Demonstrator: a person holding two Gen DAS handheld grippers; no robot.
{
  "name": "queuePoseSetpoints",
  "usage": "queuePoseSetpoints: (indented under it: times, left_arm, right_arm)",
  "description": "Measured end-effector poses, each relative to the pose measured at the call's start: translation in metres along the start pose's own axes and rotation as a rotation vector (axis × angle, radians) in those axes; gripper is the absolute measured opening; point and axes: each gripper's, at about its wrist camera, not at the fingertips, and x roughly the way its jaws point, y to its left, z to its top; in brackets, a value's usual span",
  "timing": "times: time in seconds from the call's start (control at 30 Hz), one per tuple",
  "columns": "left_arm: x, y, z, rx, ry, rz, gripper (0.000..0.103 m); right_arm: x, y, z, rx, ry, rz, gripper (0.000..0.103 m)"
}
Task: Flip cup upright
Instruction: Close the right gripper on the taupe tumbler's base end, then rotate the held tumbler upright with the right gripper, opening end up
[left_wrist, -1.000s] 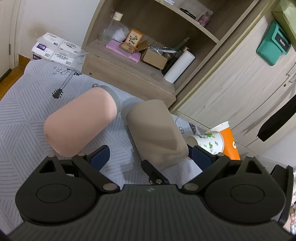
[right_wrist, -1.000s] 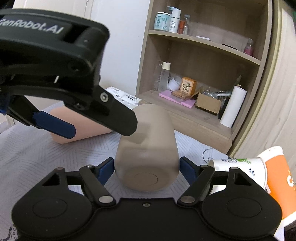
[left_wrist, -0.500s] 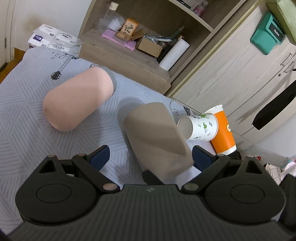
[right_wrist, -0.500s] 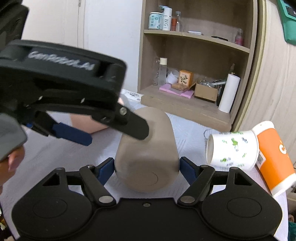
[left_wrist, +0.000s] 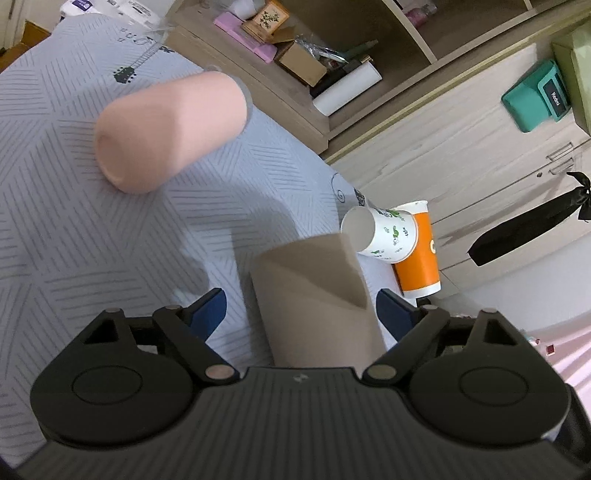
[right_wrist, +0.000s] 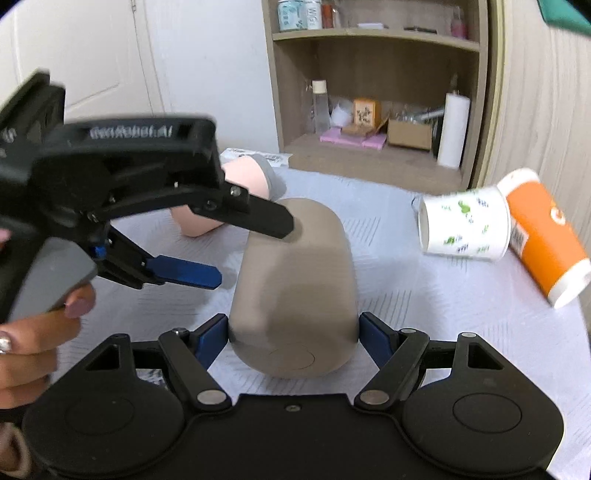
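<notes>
1. Brown cup (right_wrist: 295, 280) lying on its side on the grey patterned cloth (left_wrist: 74, 229), flat bottom turned toward the right-wrist camera, mouth end away.
2. Right gripper (right_wrist: 293, 332) closed on the brown cup near its bottom, one blue finger (right_wrist: 210, 334) pressed to the left side and the other to the right side.
3. Left gripper (left_wrist: 299, 308) spread wide, blue pads on both sides of the brown cup (left_wrist: 314, 295) with a gap on each side; in the right-wrist view its upper black finger (right_wrist: 258, 218) above the top of the cup, contact not possible to judge because of blur.
4. Left hand (right_wrist: 33, 332) around the grey handle at the left edge of the right-wrist view.
5. Pink cup (left_wrist: 166, 129) also on its side, further back on the cloth, well apart from the brown one.
6. White paper cup (right_wrist: 465, 225) with green print on its side to the right, open mouth facing the brown cup, touching an orange cup (right_wrist: 546, 236) behind it.
7. Wooden shelf (right_wrist: 373, 33) with bottles, boxes and a white roll (right_wrist: 452, 129) behind the cloth.
</notes>
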Motion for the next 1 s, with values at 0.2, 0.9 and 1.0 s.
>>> queuePoseSetpoints:
  times: [0.2, 0.9, 1.0]
  left_arm:
    - [0.007, 0.006, -0.006, -0.01, 0.047, -0.047, 0.077]
    - [0.009, 0.015, -0.001, 0.032, 0.089, -0.121, 0.071]
    - [0.01, 0.014, -0.001, 0.049, 0.087, -0.116, 0.075]
  right_arm:
    - [0.001, -0.006, 0.002, 0.108, 0.073, 0.074, 0.081]
    - [0.04, -0.028, 0.056, 0.111, 0.285, 0.188, 0.086]
    - [0.045, -0.032, 0.056, 0.147, 0.288, 0.201, 0.086]
